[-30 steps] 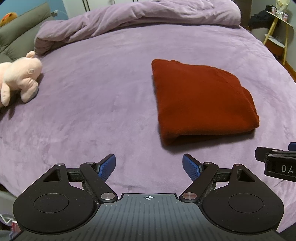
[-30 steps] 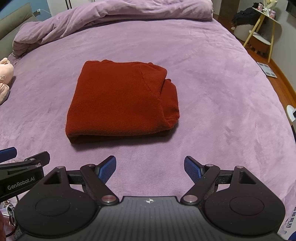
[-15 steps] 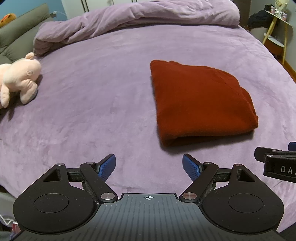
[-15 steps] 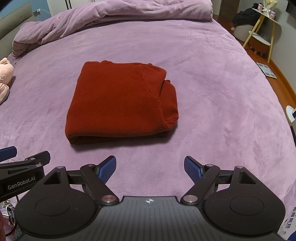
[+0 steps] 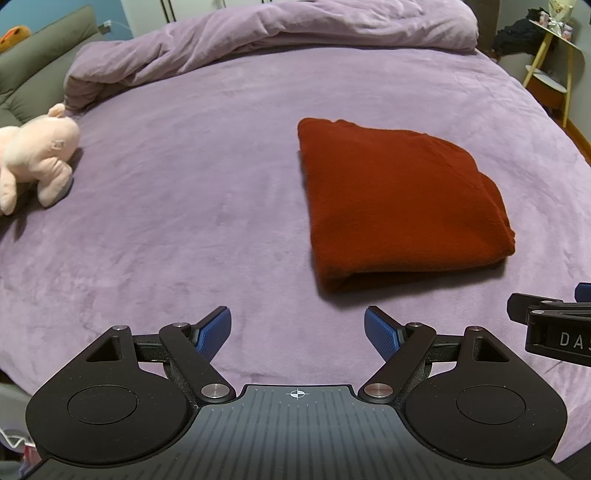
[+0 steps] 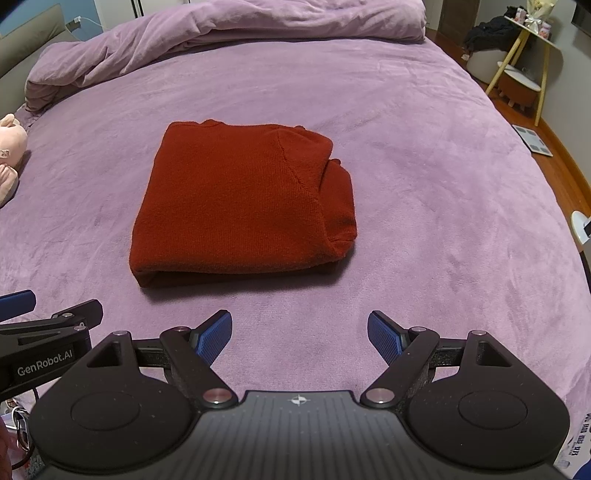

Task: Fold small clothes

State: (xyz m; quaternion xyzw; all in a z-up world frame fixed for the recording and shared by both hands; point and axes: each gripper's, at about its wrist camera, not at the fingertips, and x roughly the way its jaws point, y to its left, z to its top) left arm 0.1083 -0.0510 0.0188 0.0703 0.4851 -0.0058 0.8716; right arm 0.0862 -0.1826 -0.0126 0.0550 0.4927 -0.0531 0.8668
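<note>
A rust-red knit garment [image 5: 399,203] [image 6: 243,206] lies folded into a compact rectangle on the purple bed cover [image 5: 184,206] [image 6: 436,206]. Its folded edge faces me and a rolled part shows on its right side. My left gripper [image 5: 297,334] hovers near the bed's front edge, left of the garment, open with nothing between its blue pads. My right gripper [image 6: 299,336] hangs just in front of the garment, also open and empty. Neither touches the cloth. Each gripper's edge shows in the other's view.
A pink plush toy [image 5: 35,155] [image 6: 9,155] lies at the far left of the bed. A bunched purple duvet [image 5: 266,33] [image 6: 221,33] runs along the back. A yellow-legged side table [image 6: 524,74] and a scale [image 6: 532,137] stand on the wooden floor to the right.
</note>
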